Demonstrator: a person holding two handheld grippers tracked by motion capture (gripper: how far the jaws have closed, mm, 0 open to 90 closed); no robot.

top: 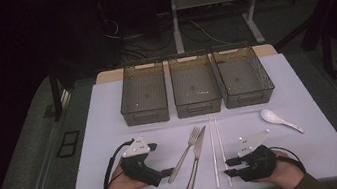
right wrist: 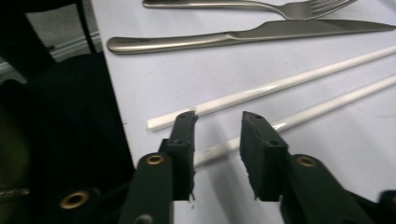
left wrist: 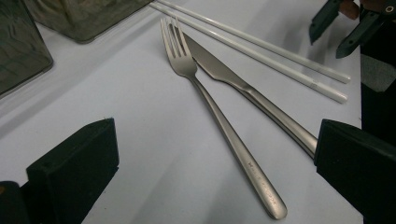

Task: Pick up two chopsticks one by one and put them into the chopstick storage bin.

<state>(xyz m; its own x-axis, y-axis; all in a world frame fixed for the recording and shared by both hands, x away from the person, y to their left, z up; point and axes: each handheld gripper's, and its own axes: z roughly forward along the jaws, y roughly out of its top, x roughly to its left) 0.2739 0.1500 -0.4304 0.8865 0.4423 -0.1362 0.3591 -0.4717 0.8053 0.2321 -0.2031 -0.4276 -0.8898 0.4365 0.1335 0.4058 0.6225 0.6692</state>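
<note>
Near the table's (top: 108,113) front edge, the right gripper (top: 229,170) lies low in the person's hand, pointing sideways at the near ends of the white chopsticks (top: 216,149), jaws parted with nothing pinched. The left gripper (top: 169,172) rests level near the front left corner, jaws spread wide, facing the fork (left wrist: 219,112) and knife (left wrist: 247,88).

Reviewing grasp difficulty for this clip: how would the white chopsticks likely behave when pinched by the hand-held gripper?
The chopsticks look glossy, so they are probably slippery between the pads. They are thin, straight and lie flat on the table, so likely stiff but hard to get under, and may roll if nudged. The right hand-held gripper has its jaws open over one end.
</note>
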